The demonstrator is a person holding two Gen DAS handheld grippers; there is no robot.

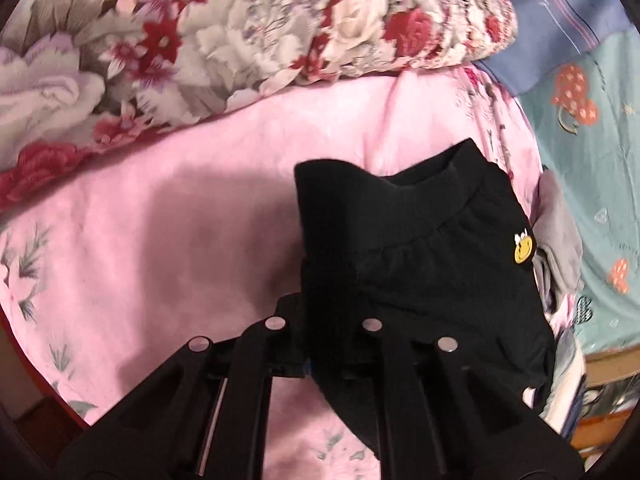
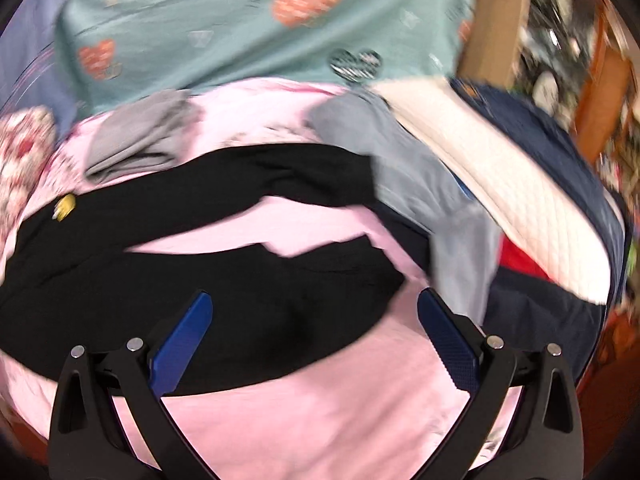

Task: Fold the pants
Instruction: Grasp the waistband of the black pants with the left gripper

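Black pants (image 1: 420, 264) with a yellow smiley patch (image 1: 523, 249) lie on a pink bedsheet (image 1: 200, 208). My left gripper (image 1: 324, 320) is shut on the waistband edge and lifts it a little off the sheet. In the right wrist view the pants (image 2: 200, 280) spread across the sheet with both legs stretched to the right and a gap of pink between them. My right gripper (image 2: 314, 312) is open, its blue pads (image 2: 184, 344) above the nearer leg, holding nothing.
A floral quilt (image 1: 240, 28) is bunched at the back. A teal sheet with hearts (image 2: 260, 20) lies beyond. Grey garments (image 2: 136, 140), a light-blue garment (image 2: 420, 200), and a white quilted and navy pile (image 2: 520, 200) crowd the right side.
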